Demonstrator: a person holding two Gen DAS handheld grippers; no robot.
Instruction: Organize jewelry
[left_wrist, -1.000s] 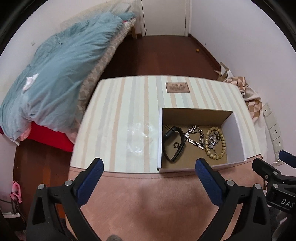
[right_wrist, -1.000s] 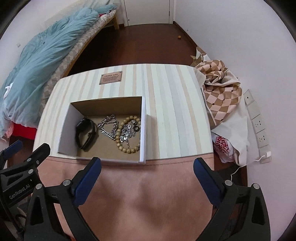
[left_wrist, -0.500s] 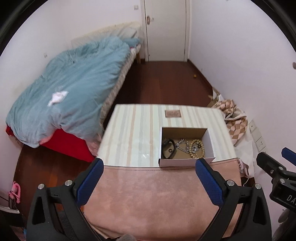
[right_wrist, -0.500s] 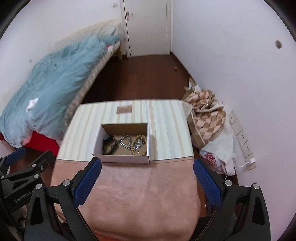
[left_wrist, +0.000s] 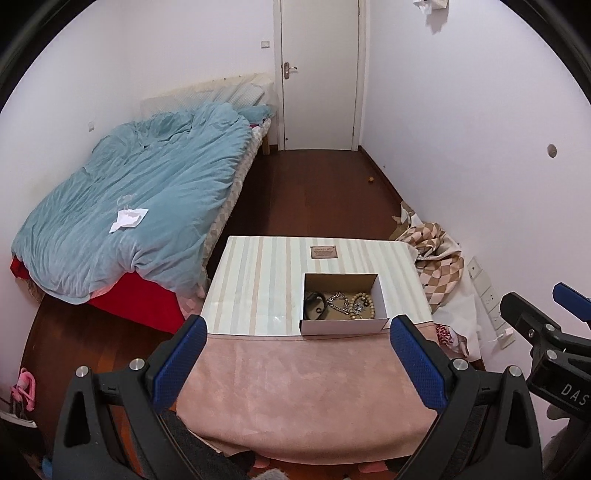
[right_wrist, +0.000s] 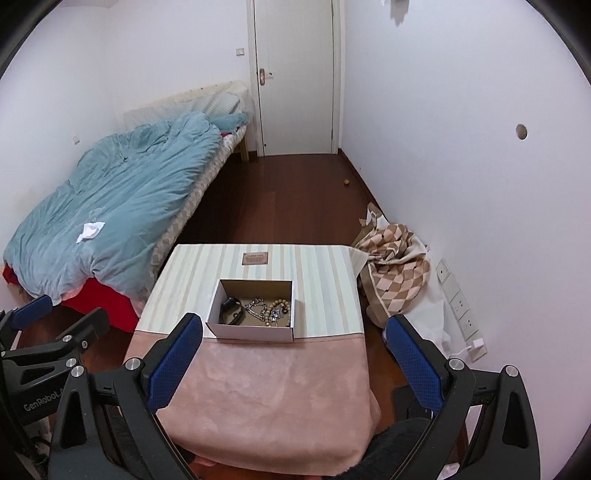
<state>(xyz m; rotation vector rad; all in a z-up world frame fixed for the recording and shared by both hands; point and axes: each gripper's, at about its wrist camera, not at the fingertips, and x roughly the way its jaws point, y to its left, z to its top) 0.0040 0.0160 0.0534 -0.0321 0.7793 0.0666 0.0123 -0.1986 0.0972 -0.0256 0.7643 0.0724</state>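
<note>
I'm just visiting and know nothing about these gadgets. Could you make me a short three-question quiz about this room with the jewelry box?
1. True or false: the left gripper is holding a necklace.
2. In the cardboard box, which piece lies furthest left: A) wooden bead bracelet, B) silver chain, C) black wristband?
3. Fill in: the box stands on the ____ cloth, at its seam with the pink cloth.

Key: 1 false, both grippers hang open and empty; 2 C; 3 striped.

From my station the plaque (left_wrist: 323, 252) text is unreadable, the box (right_wrist: 255, 331) wall hides part of the jewelry (right_wrist: 264, 312), and the items tangle indistinguishably.
</note>
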